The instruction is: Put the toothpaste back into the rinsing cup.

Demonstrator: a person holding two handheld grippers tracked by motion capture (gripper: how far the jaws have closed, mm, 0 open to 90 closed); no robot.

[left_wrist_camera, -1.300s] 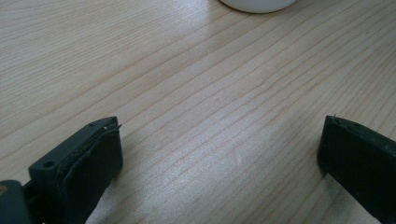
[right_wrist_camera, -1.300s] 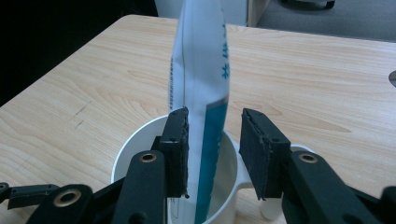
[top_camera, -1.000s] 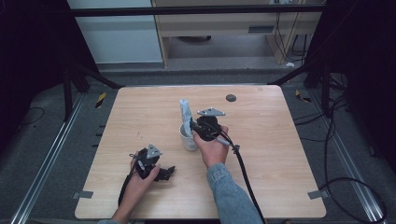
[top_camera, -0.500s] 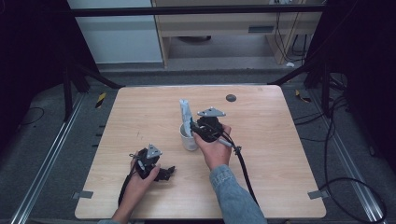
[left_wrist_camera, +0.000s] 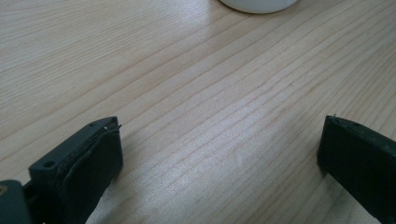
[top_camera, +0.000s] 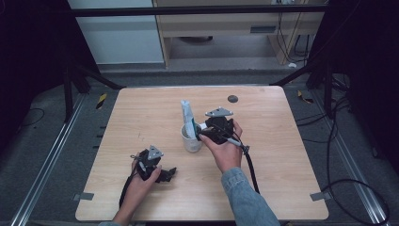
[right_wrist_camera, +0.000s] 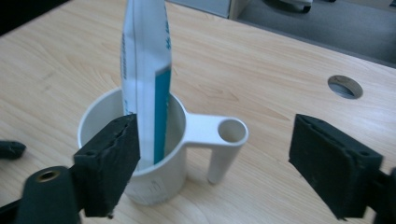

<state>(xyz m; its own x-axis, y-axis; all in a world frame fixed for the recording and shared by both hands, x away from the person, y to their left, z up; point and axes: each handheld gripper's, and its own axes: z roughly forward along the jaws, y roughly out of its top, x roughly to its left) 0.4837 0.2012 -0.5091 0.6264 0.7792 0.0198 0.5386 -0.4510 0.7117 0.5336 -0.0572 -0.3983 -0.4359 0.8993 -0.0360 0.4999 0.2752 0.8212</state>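
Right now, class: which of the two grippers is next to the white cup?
The right gripper: its open jaws sit beside the white cup holding the tube. The left gripper rests open on bare table, apart from the cup.

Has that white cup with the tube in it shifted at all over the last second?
No. In the high view the white cup stands at the same spot below and left of the dark round hole in the table, with the tube upright inside.
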